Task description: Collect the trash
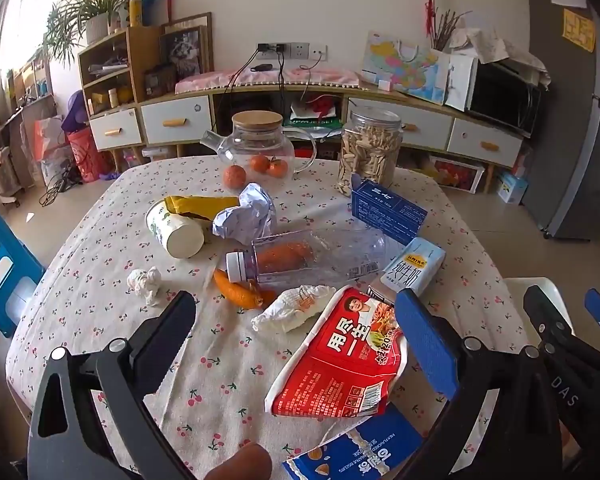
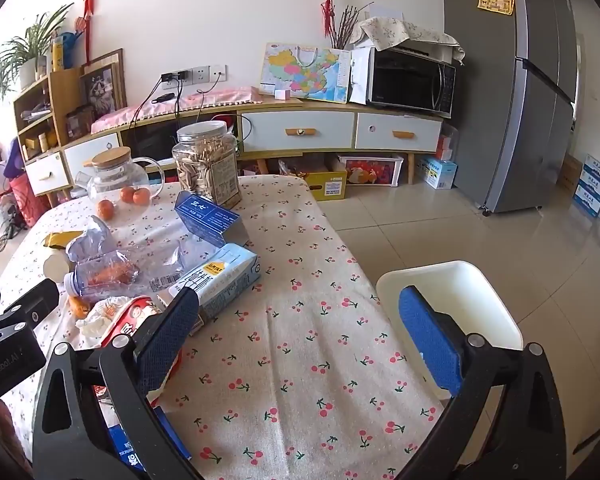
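a red noodle wrapper (image 1: 340, 364) lies flat and torn open at the near edge of the counter (image 1: 100, 248), with a blue biscuit pack (image 1: 360, 456) just below it. a crumpled white tissue (image 1: 292, 312) touches the wrapper's top edge, beside orange peel (image 1: 240, 292). a clear plastic bottle (image 1: 308, 258) lies on its side with its white cap to the left. a milk carton (image 1: 414, 266) and a dark blue box (image 1: 388, 210) lie at its right. a tipped paper cup (image 1: 174, 230), a yellow packet (image 1: 200, 205), crumpled paper (image 1: 246, 216) and a small tissue wad (image 1: 146, 282) lie to the left.
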`<state>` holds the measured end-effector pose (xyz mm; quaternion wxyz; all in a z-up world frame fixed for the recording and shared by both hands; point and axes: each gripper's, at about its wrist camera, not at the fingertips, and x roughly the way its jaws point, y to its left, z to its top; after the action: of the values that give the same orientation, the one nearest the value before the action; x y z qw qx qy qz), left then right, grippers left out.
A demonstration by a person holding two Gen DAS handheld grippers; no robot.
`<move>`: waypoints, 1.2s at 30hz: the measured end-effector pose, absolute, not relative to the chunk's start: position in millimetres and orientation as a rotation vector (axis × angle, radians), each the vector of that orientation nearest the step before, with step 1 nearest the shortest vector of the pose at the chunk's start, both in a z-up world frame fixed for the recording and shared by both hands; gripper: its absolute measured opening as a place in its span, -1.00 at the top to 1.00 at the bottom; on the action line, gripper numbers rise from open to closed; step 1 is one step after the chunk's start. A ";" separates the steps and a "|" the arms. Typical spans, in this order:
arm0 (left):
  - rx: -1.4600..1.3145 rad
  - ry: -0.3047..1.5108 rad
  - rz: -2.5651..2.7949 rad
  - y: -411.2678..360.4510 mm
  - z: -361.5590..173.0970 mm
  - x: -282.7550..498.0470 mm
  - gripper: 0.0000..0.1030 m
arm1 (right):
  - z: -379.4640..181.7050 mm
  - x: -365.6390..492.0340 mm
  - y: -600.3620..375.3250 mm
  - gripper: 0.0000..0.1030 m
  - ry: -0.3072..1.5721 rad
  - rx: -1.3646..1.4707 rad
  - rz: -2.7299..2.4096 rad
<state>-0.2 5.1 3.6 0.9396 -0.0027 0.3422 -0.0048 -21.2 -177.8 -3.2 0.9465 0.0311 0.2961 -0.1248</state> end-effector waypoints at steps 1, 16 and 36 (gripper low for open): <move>-0.006 0.700 -0.010 5.4 3.9 -0.1 -0.88 | -3.4 -21.2 -177.8 -0.87 0.602 0.062 -0.254; -0.005 0.699 -0.010 5.0 1.7 -0.4 -0.88 | -4.9 -20.6 -178.2 -0.86 0.605 0.060 -0.256; -0.012 0.707 -0.009 6.6 -6.4 1.6 -0.88 | -8.2 -20.6 -177.4 -0.87 0.610 0.055 -0.253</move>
<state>1.6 6.6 -6.4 0.9381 -0.0061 0.3464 -0.0043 -20.6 -177.4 -8.2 0.9456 0.0271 0.2994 -0.1242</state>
